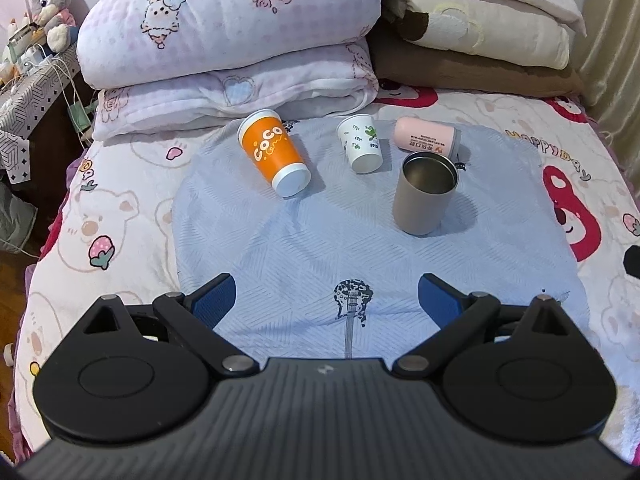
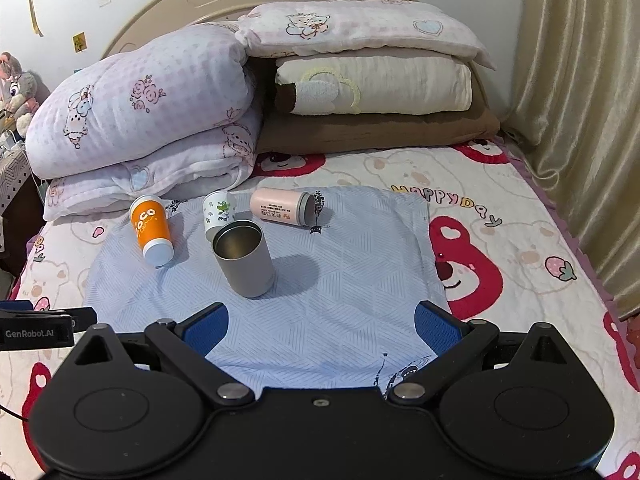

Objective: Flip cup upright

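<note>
Several cups rest on a light blue cloth (image 1: 304,248) on the bed. A grey metal cup (image 1: 424,194) (image 2: 245,258) stands upright, mouth up. An orange COCO paper cup (image 1: 274,150) (image 2: 152,230) lies on its side, bottom toward me. A white cup with green print (image 1: 360,142) (image 2: 218,214) lies on its side behind the grey cup. A pink cup (image 1: 426,136) (image 2: 282,210) lies on its side at the back. My left gripper (image 1: 326,300) is open and empty, well short of the cups. My right gripper (image 2: 322,326) is open and empty, just short of the grey cup.
Folded pink quilts (image 2: 140,120) and stacked pillows (image 2: 372,80) lie right behind the cups. A curtain (image 2: 580,100) hangs along the right side. A bedside stand with a plush toy (image 1: 48,12) is at the left. The left gripper's body (image 2: 36,330) shows at the right wrist view's left edge.
</note>
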Demonstrator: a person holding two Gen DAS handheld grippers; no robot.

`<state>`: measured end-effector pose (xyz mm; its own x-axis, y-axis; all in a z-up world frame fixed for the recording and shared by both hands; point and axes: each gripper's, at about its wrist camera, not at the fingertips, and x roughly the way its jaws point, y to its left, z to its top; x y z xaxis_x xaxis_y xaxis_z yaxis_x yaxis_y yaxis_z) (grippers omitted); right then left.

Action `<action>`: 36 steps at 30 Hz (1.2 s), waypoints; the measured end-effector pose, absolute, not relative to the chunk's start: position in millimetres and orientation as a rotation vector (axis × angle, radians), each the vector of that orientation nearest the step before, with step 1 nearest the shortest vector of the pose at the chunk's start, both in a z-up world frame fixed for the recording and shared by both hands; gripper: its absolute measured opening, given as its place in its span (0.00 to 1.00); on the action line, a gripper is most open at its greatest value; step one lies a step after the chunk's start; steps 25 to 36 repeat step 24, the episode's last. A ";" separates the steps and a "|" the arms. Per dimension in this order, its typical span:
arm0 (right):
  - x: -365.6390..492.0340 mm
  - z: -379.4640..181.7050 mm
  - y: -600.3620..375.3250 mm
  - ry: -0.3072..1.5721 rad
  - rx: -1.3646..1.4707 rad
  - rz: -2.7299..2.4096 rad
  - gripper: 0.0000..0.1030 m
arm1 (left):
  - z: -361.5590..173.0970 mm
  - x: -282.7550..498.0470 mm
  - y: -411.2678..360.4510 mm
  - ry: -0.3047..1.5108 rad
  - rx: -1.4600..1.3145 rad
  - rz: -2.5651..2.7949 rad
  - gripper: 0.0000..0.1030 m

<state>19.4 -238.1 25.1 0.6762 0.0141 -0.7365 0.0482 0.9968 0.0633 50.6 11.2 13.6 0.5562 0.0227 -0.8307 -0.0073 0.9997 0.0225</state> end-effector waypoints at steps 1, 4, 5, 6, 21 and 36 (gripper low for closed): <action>19.2 25.2 -238.2 0.827 0.077 -0.021 0.98 | 13.8 50.6 11.0 0.982 0.020 0.019 0.96; 18.5 26.5 -238.5 0.821 0.067 -0.027 0.98 | 14.7 50.3 9.8 0.983 0.030 0.021 0.96; 18.9 27.1 -239.2 0.820 0.066 -0.027 0.98 | 15.1 49.8 9.4 0.982 0.031 0.021 0.96; 18.8 27.8 -239.4 0.818 0.067 -0.026 0.98 | 15.0 49.4 9.4 0.981 0.031 0.019 0.96; 17.6 30.6 -242.1 0.807 0.062 -0.029 0.98 | 16.0 46.2 8.4 0.973 0.036 0.013 0.96; 17.4 30.5 -242.1 0.807 0.061 -0.030 0.98 | 16.2 46.3 9.5 0.973 0.035 0.014 0.96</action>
